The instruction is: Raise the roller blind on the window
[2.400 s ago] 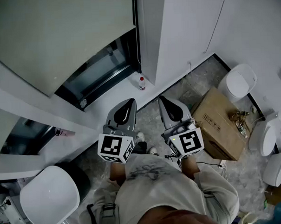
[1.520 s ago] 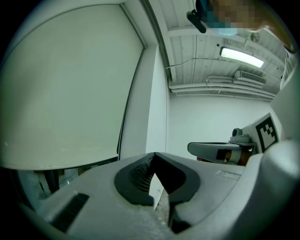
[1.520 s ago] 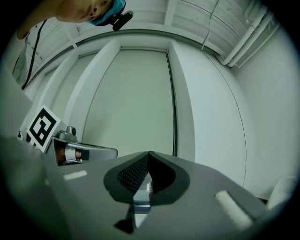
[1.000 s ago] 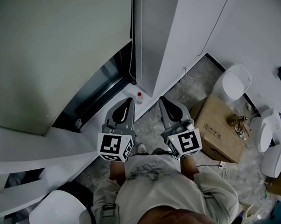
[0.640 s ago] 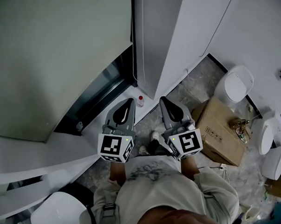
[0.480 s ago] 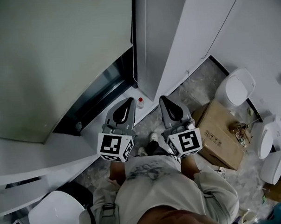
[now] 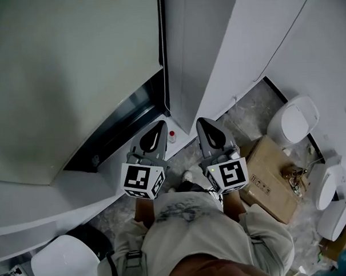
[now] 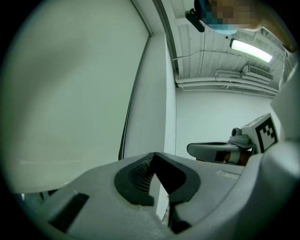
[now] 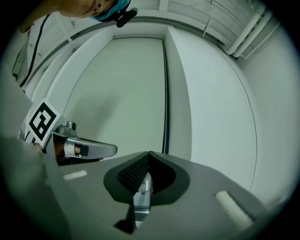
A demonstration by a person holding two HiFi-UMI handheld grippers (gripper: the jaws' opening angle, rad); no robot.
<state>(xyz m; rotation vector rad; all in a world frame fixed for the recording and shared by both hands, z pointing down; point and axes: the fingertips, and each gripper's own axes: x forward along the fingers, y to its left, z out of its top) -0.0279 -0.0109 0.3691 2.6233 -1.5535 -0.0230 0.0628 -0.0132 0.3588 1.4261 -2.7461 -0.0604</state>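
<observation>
Pale blind (image 7: 72, 64) hangs low, upper left. Left gripper (image 7: 160, 127) and right gripper (image 7: 202, 123) have fingers pressed together, empty. Box (image 7: 272, 179) shows in head view only.

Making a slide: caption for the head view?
Person facing the lowered roller blind, left gripper and right gripper both shut and empty, held side by side.

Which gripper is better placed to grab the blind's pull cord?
Probably left. The pull cord hangs at the roller blind's right edge, nearer the left gripper than the right gripper. Both are shut and empty.
</observation>
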